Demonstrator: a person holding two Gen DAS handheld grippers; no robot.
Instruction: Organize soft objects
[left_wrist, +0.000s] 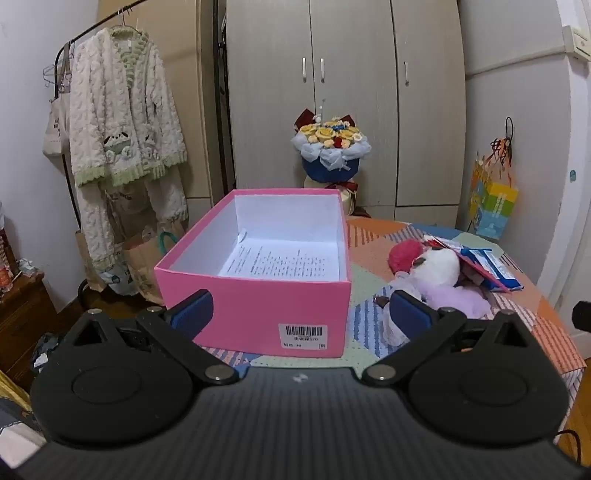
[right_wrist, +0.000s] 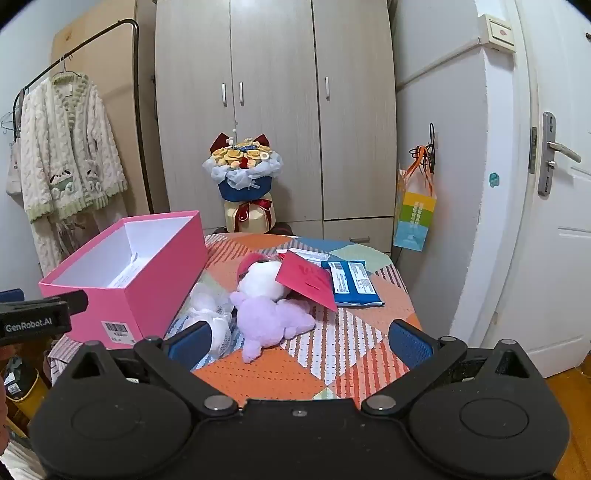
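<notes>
An open pink box (left_wrist: 255, 306) (right_wrist: 162, 280) with a white inside and a printed sheet on its floor stands on the patchwork-covered table (right_wrist: 280, 373). Right of it lies a pile of soft toys: a lilac plush (right_wrist: 273, 321) (left_wrist: 458, 299), a white plush with a red cap (right_wrist: 262, 280) (left_wrist: 436, 266), and a white fluffy toy (right_wrist: 210, 314) nearest the box. My left gripper (left_wrist: 301, 314) is open in front of the box's near wall, holding nothing. My right gripper (right_wrist: 299, 343) is open just short of the lilac plush, empty too.
A red envelope (right_wrist: 306, 280) leans on the white plush, with blue packets (right_wrist: 351, 282) beside it. Behind the table stand a flower bouquet (right_wrist: 243, 173), a wardrobe (right_wrist: 277, 110) and a rack with a hanging fleece robe (left_wrist: 125, 118). A door (right_wrist: 554, 184) is at the right.
</notes>
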